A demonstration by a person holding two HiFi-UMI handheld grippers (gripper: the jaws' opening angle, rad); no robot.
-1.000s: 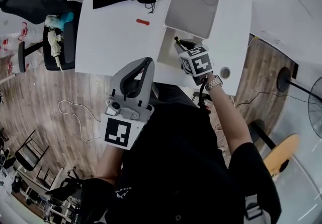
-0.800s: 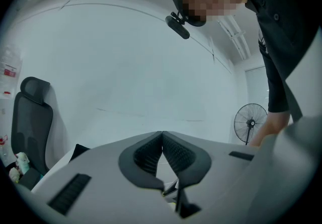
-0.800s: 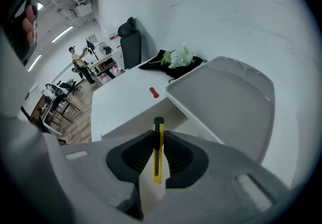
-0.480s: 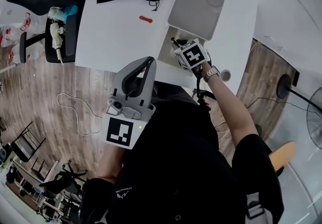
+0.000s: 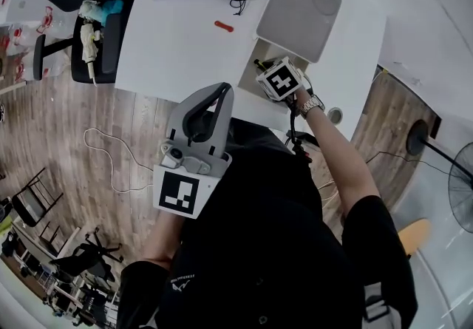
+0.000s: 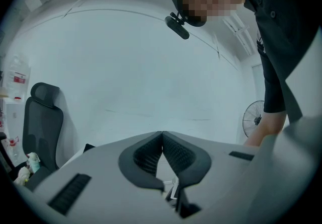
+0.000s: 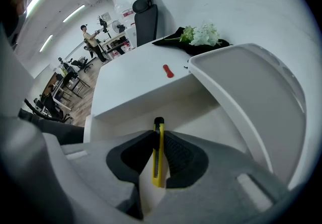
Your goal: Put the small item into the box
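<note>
I keep right claw (image 7: 159,136) clamped on yellow knife (image 7: 158,160), tip aimed into open box (image 7: 136,104) on desk (image 7: 128,77), likely for drop. Left claw (image 6: 162,140) pinched together, empty, parked clear.

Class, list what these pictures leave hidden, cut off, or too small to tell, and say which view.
1. Box floor: right gripper view, covered by the right hand-held gripper.
2. Yellow knife: head view, mostly behind that gripper's marker cube.
3. Red item: head view, too small to identify.
</note>
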